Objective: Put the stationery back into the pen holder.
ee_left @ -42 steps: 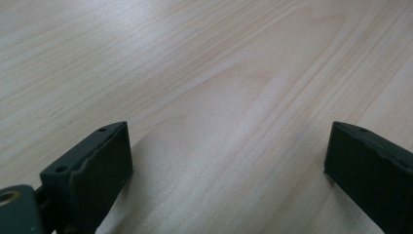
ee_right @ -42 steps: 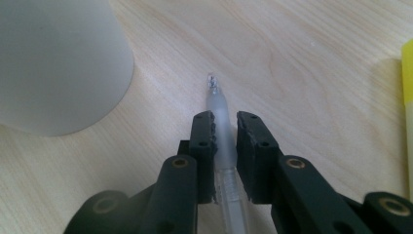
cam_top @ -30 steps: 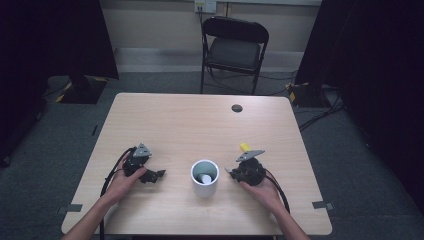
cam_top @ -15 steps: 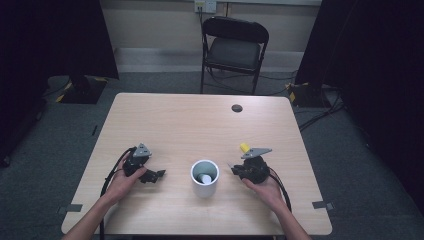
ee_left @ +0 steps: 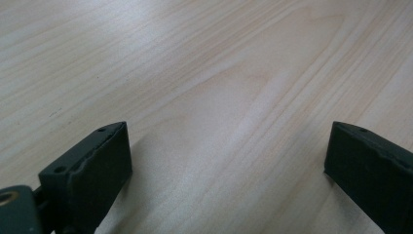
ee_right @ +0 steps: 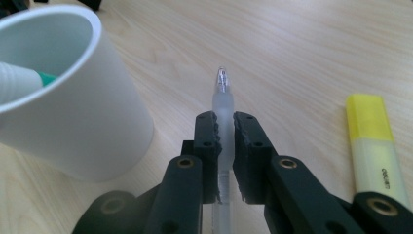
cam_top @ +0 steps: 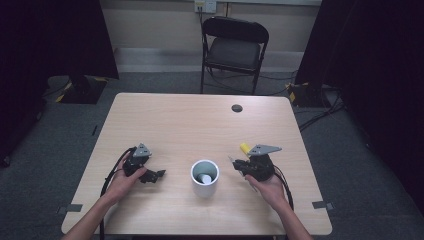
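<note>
The right gripper (ee_right: 224, 131) has its jaws clamped tight on a translucent pen (ee_right: 223, 105), the pads pressing its barrel from both sides. The pen's long axis runs straight along the jaws, and its clear tip sticks out past them, pointing away from the hand over the bare wood of the desk (ee_right: 311, 44). In the high view the right gripper (cam_top: 239, 165) sits just right of a white cup (cam_top: 205, 178), with the pen held near the cup but apart from it. In the right gripper view the white cup (ee_right: 73, 112) stands close on the left, and something white with a green band (ee_right: 22, 80) leans inside it; what it is cannot be told. A yellow highlighter (ee_right: 377, 146) lies flat on the desk to the right, roughly parallel to the pen; it carries small dark printing near its lower end, too small to read. The left gripper (ee_left: 226, 156) has its jaws spread wide with nothing between them, only desk grain. In the high view the left gripper (cam_top: 155, 175) rests low on the desk, left of the cup and well apart from it.
</note>
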The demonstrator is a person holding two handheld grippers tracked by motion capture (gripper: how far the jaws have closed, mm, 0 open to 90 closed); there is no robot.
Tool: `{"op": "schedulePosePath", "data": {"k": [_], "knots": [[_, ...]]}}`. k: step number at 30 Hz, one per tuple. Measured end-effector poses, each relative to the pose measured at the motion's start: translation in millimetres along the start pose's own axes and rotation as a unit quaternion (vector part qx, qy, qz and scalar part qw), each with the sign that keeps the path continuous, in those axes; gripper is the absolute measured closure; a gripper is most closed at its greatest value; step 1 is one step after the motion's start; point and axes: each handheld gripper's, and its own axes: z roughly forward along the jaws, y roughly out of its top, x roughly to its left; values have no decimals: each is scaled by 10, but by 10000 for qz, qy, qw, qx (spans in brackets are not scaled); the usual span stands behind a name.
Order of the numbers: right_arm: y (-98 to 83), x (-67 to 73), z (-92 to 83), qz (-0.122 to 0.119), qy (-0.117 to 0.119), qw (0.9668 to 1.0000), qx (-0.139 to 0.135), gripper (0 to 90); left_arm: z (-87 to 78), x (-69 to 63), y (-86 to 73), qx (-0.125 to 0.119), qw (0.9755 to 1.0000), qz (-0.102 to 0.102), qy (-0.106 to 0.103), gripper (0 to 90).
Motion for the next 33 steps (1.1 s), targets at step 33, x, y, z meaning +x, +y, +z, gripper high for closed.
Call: {"op": "schedulePosePath", "data": {"k": [33], "knots": [[460,391,-355,-247,697,9890,-1281,809,1,-1,-1,-5,10000,-11,-5,28]]}}
